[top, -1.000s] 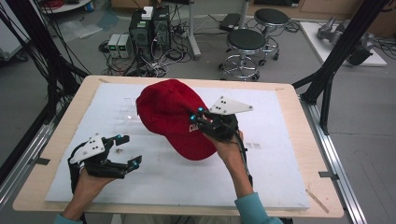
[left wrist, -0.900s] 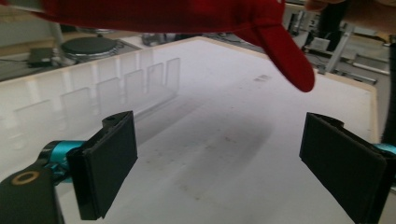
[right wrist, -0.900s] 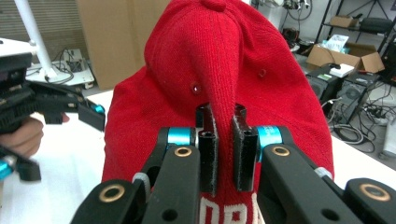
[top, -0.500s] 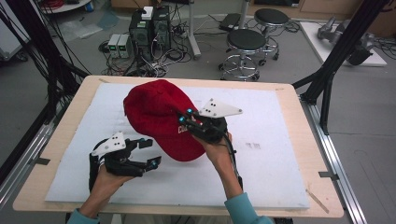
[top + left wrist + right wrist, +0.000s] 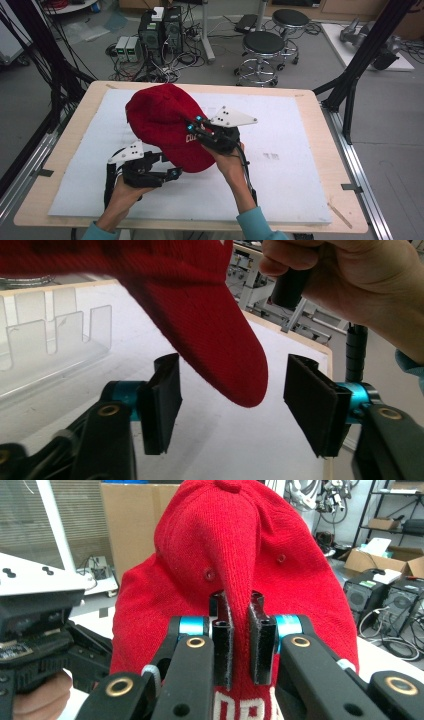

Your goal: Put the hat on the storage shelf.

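Observation:
A red knitted cap (image 5: 165, 125) with white lettering is held above the white board. My right gripper (image 5: 192, 130) is shut on a pinched fold of its crown (image 5: 235, 545), the fold squeezed between the two pads (image 5: 239, 625). My left gripper (image 5: 172, 167) sits low at the cap's near edge. In the left gripper view the red brim (image 5: 215, 340) hangs down between its jaws (image 5: 232, 405). The jaws have just been closing, but a gap shows on each side of the brim, with neither pad pressing it.
A white foam board (image 5: 280, 170) covers the wooden table (image 5: 320, 125). A clear acrylic stand (image 5: 55, 340) sits on the board to the left in the left gripper view. Stools (image 5: 265, 42) and computer towers (image 5: 160, 30) stand on the floor beyond the table.
The left gripper has moved right, in under the cap's near edge, and its jaws stand narrower. The right hand has shifted the cap a little to the left.

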Demonstrator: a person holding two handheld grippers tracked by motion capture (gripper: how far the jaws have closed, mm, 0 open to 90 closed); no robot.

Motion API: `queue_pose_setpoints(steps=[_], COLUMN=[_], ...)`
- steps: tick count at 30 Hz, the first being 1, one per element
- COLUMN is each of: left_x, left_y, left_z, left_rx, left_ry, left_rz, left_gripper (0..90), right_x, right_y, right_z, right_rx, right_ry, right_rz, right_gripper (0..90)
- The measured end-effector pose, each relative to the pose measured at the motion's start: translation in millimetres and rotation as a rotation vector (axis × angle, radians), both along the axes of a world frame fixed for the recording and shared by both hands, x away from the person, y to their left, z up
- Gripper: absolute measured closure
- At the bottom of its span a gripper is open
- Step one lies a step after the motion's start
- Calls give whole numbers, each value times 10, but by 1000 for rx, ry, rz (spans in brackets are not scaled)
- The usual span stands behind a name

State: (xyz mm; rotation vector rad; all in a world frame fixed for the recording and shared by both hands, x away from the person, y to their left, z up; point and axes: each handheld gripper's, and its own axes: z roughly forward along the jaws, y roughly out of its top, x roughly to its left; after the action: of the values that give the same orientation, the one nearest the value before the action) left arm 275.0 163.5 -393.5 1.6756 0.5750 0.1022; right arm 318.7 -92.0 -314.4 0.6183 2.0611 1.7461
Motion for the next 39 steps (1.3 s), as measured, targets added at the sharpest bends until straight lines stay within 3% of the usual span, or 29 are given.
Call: queue_pose_setpoints(steps=[5, 11, 16, 18, 23, 28, 34, 36, 39], left_x=[9, 20, 28, 30, 51, 56, 34, 33, 31], left_y=[-8, 13, 13, 9, 16, 47, 78, 85, 102], left_z=[2, 6, 11, 16, 17, 27, 46, 52, 58], left_rx=[-47, -44, -61, -65, -89, -99, -75, -66, -45], left_ry=[9, 33, 40, 38, 78, 74, 62, 60, 60], left_rz=[-9, 17, 25, 21, -1, -10, -3, -6, 3], left_gripper=[500, 640, 660, 686, 755, 844, 854, 854, 854], right_x=[-12, -24, -28, -24, -15, 0, 20, 25, 23], right_y=[7, 8, 29, 38, 32, 43, 59, 61, 52], right_z=[8, 20, 17, 15, 12, 2, -12, -15, -11], right_rx=[15, 39, 43, 40, 47, 50, 53, 56, 60], right_ry=[-16, -36, -44, -46, -39, -39, -29, -26, -22], right_rz=[1, 3, 17, 20, 27, 44, 61, 68, 78], right_gripper=[834, 834, 832, 832, 832, 828, 816, 791, 575])
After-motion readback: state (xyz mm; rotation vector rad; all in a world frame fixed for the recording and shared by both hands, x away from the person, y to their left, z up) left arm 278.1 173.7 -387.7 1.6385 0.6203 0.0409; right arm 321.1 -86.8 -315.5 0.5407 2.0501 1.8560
